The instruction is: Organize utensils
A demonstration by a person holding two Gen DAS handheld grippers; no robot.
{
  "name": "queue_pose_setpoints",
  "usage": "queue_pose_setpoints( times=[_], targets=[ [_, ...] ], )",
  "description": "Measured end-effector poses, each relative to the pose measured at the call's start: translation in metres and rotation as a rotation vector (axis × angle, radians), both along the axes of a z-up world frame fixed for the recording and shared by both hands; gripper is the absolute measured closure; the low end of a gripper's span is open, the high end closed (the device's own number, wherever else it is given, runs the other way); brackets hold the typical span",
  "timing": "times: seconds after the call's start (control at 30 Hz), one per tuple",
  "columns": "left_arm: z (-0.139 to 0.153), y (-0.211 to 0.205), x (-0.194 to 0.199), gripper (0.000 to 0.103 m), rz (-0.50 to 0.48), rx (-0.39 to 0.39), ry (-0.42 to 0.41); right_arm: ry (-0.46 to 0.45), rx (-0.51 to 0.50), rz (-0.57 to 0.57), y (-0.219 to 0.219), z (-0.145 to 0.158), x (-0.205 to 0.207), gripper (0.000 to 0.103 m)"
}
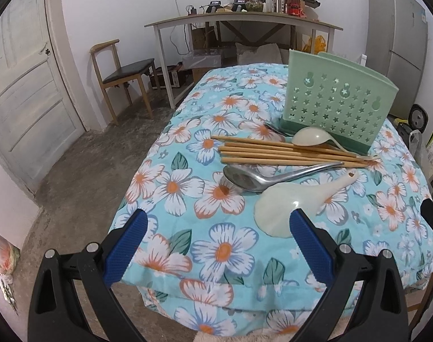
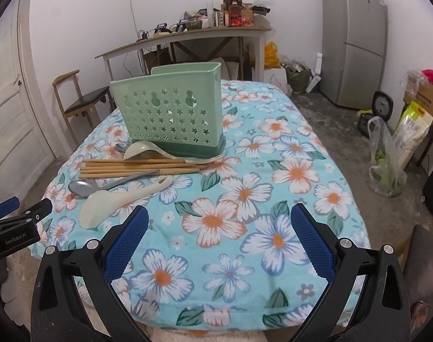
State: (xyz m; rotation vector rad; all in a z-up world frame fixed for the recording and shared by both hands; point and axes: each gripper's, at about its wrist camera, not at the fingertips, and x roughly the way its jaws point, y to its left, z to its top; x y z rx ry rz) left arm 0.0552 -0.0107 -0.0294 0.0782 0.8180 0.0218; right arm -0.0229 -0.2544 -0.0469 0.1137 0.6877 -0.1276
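A green perforated utensil holder (image 1: 334,99) (image 2: 169,111) stands upright on the flowered tablecloth. In front of it lie several wooden chopsticks (image 1: 284,154) (image 2: 136,166), a small cream spoon (image 1: 310,138) (image 2: 143,149), a metal spoon (image 1: 253,179) (image 2: 88,186) and a cream rice paddle (image 1: 284,208) (image 2: 108,205). My left gripper (image 1: 217,222) is open and empty, just short of the rice paddle. My right gripper (image 2: 219,219) is open and empty over bare cloth, to the right of the utensils. The left gripper also shows at the left edge of the right wrist view (image 2: 19,209).
The table (image 2: 273,171) has edges near on my side and at both sides. A wooden chair (image 1: 125,77) and a cluttered side table (image 1: 245,20) stand behind. A grey fridge (image 2: 354,42) and bags (image 2: 387,165) are on the right.
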Motion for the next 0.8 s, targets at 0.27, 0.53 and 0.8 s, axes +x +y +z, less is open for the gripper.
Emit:
queue_pose_setpoints(
  times=[0.27, 0.53, 0.8],
  targets=[
    [-0.01, -0.007, 0.017, 0.005, -0.044, -0.01, 0.022, 0.008, 0.012, 0.016, -0.003, -0.013, 0.019, 0.008],
    [-0.013, -0.009, 0.024, 0.005, -0.098, -0.03, -0.002, 0.014, 0.017, 0.018, -0.008, -0.021, 0.032, 0.008],
    [-0.016, -0.008, 0.021, 0.011, -0.156, -0.046, -0.01, 0.001, 0.028, 0.037, -0.016, -0.03, 0.032, 0.008]
  ],
)
